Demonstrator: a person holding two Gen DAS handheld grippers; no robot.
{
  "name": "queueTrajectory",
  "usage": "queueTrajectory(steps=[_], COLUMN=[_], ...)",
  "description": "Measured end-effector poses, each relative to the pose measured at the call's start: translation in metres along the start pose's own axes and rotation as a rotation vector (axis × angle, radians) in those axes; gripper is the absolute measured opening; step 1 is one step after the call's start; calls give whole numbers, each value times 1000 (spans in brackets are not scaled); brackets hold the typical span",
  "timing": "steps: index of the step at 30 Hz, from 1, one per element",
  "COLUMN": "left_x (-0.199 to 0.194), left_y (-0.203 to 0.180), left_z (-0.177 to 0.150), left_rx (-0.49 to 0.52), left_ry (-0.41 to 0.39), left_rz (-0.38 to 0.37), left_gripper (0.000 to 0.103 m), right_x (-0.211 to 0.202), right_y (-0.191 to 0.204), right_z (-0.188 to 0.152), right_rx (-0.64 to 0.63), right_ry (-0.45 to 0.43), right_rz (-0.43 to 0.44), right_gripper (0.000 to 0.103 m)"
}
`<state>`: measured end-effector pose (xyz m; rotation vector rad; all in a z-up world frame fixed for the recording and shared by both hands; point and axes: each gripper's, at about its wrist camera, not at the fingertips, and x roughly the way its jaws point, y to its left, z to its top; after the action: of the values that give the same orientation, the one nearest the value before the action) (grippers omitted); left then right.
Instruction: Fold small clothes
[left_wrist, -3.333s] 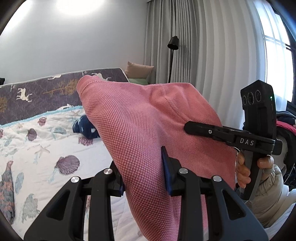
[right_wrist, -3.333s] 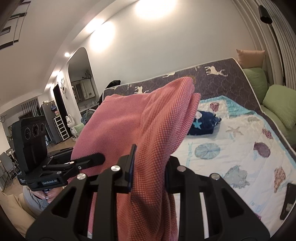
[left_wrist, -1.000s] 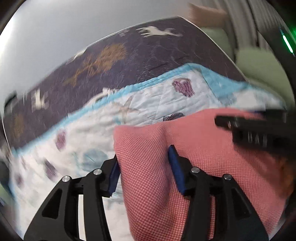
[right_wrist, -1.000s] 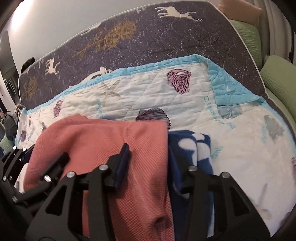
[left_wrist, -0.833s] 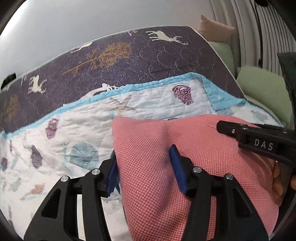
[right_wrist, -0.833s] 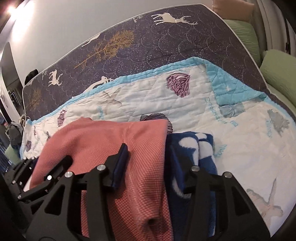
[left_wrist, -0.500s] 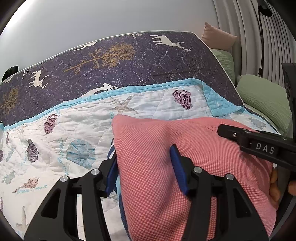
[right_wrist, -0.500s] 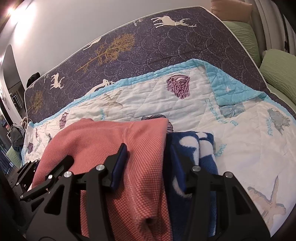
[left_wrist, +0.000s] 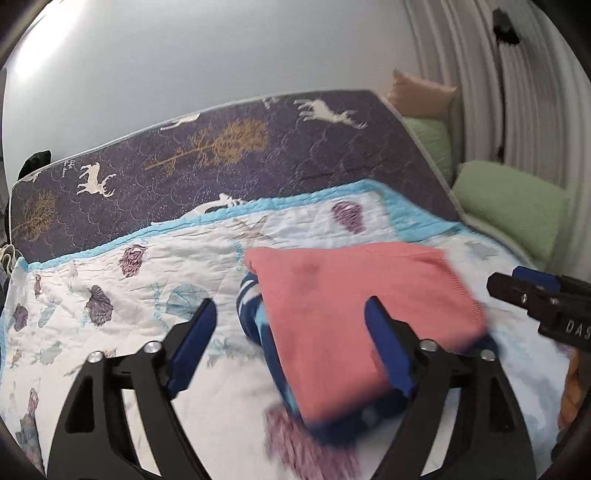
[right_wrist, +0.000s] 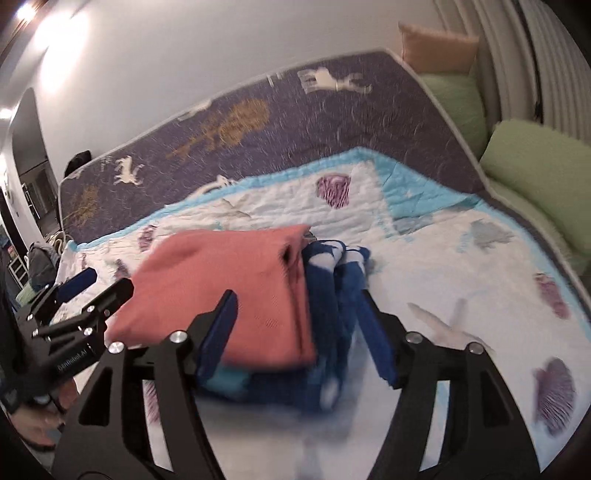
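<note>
The folded pink garment (left_wrist: 354, 306) lies flat on top of a folded navy garment (right_wrist: 332, 280), the two making a small stack on the bed's seashell quilt (left_wrist: 122, 306); in the left wrist view the stack sits at about 3 o'clock from centre, in the right wrist view at about 9 o'clock. The left tongs (left_wrist: 291, 343) stand wide with nothing between the pads, the right-hand pad just at the pink edge; the right tongs (right_wrist: 299, 336) are likewise wide and empty, straddling the near edge of the stack. The step in hand looks like the release; doing it well probably means drawing both tongs straight back toward 6 o'clock, jaws kept wide, so no pad snags the pink knit or drags the top layer askew; both views are blurred, so whether the pads touch cloth is unclear.
</note>
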<state>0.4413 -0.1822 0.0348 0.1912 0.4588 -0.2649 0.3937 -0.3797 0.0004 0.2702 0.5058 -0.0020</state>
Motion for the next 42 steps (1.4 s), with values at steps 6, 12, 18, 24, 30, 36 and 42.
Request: queueTrajectory(steps=[6,12,18,24,30,36,42], left_x=[-123,-217,-287,-352,-387,-407,-415], left_y=[-3,-3,-13,-22,-11,-3,6], left_z=[-19,-58,-102,-127,-140,-147,-154], left_rx=[-45,-90,-97,-54,-76,-74,-107], left_ry=[-13,71,162,132,115,94,113], left_rz=[-24,12,36,60,100,122,104], left_gripper=[98,101,101,102,102,102,102], right_x=[-127,-226,-289,-338,-364,-379,-387], right_y=[54,81,87,110,128,143,153], right_z=[-36,-72,-110,-138,-154,-166,-172], right_rx=[-126,-87,3,-35,-67,-94,-108], right_ry=[-154,-200,-115,-105,-106,-99,-89], right_rz=[-34,-100,-40,-47,-37,-36,-36], right_gripper=[94,101,101,101,101,101,101])
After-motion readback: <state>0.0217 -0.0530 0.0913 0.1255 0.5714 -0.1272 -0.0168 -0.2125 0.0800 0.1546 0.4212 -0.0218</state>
